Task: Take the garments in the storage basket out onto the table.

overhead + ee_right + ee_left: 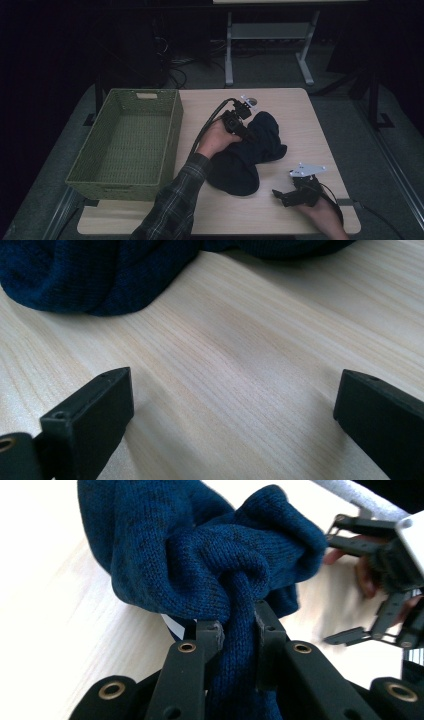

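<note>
A dark blue knitted garment point(250, 152) lies bunched in the middle of the wooden table point(300, 105). My left gripper point(245, 131) is shut on a twisted fold of this garment point(235, 630), which is pinched between its two black jaws. Most of the knit point(200, 545) bulges just beyond the jaws. My right gripper point(282, 196) rests near the table's front right, to the right of the garment, and stands open with only bare wood between its fingers point(95, 410). The garment's edge point(90, 280) lies a short way ahead of it.
A green woven basket point(172, 125) stands empty on the table's left side, next to the garment. A grey desk frame point(270, 35) stands on the floor beyond the table. The other gripper point(385, 580) shows at the right of the left gripper view.
</note>
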Motion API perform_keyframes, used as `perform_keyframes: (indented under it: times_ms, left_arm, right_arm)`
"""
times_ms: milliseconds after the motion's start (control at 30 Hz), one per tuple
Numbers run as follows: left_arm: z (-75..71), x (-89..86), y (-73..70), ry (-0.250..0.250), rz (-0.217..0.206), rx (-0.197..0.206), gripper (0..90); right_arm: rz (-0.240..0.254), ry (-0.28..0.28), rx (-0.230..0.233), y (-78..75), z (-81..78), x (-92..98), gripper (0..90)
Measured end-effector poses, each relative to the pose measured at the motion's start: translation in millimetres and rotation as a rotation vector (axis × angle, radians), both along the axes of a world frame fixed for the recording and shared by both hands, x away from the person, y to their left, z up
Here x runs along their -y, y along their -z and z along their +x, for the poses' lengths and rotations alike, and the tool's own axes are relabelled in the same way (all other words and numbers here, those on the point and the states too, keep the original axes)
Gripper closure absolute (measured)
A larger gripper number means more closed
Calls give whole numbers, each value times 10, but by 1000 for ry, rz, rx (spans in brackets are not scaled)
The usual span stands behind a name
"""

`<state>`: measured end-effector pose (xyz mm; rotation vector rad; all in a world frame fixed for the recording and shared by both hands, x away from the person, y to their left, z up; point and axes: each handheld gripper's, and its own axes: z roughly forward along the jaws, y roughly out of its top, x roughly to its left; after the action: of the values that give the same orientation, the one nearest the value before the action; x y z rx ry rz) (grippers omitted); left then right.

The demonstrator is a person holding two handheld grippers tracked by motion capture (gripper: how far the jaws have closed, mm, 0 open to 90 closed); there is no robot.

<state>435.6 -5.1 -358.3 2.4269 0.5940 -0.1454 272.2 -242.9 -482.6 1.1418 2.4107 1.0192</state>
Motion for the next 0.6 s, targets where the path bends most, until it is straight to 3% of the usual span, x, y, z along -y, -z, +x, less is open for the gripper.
perform_keyframes:
  times_ms: [200, 600]
  left_arm:
    - [77, -74, 93, -29, 15, -6, 770]
    - [219, -277, 442, -115, 66, -48, 749]
  right_arm:
    - [2, 1, -1, 1, 0, -1, 22]
    - [0, -3, 6, 3, 4, 1, 22]
